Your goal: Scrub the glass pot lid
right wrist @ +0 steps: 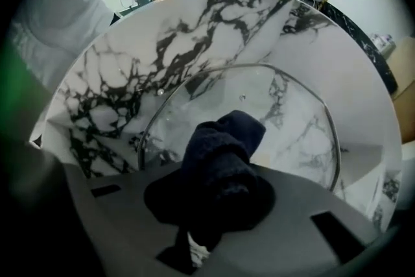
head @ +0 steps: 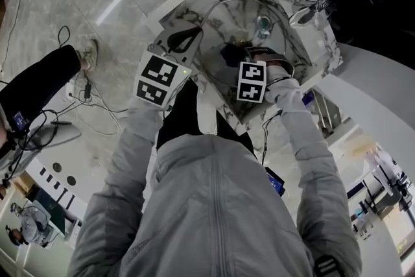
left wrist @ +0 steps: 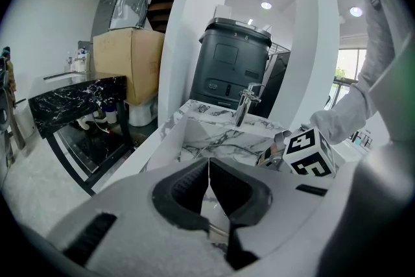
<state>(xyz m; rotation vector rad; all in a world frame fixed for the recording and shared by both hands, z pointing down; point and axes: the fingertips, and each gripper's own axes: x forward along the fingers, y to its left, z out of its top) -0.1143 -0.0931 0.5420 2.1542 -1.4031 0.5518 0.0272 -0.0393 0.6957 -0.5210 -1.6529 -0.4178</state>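
Glass lid (right wrist: 285,107) sits inside the marble sink (right wrist: 123,55), its metal rim a full ring in the right gripper view, w/ veined basin showing through the glass. Right gripper (right wrist: 209,194) is clamped on a dark blue cloth (right wrist: 220,152) – the wad bulges out past the jaws and presses against the lid's near part, a scrap of white stuff poking out underneath. From the head view the same cloth (head: 229,55) shows as a dark patch just beside that gripper (head: 251,54), low in the sink (head: 324,55), and the lid (head: 237,16) reads as a thin rim arc curving across the basin. Left gripper (head: 184,42) is at the lid's left edge, over the sink's near-left corner. In the left gripper view its black pads (left wrist: 185,188) meet at the tips and pinch a thin, shiny edge – the lid's rim, seen edge-on – so the left gripper (left wrist: 209,168) is closed on the lid. Right gripper's marker cube (left wrist: 310,152) is near on the right of that view, a white-gloved hand (left wrist: 337,123) behind it. Faucet (left wrist: 246,104) stands at the sink's far rim; behind it a black bin-like unit (left wrist: 232,68), and off to the left a cardboard box (left wrist: 126,65) and a black marble table (left wrist: 71,97). Person wears a grey jacket (head: 214,204).
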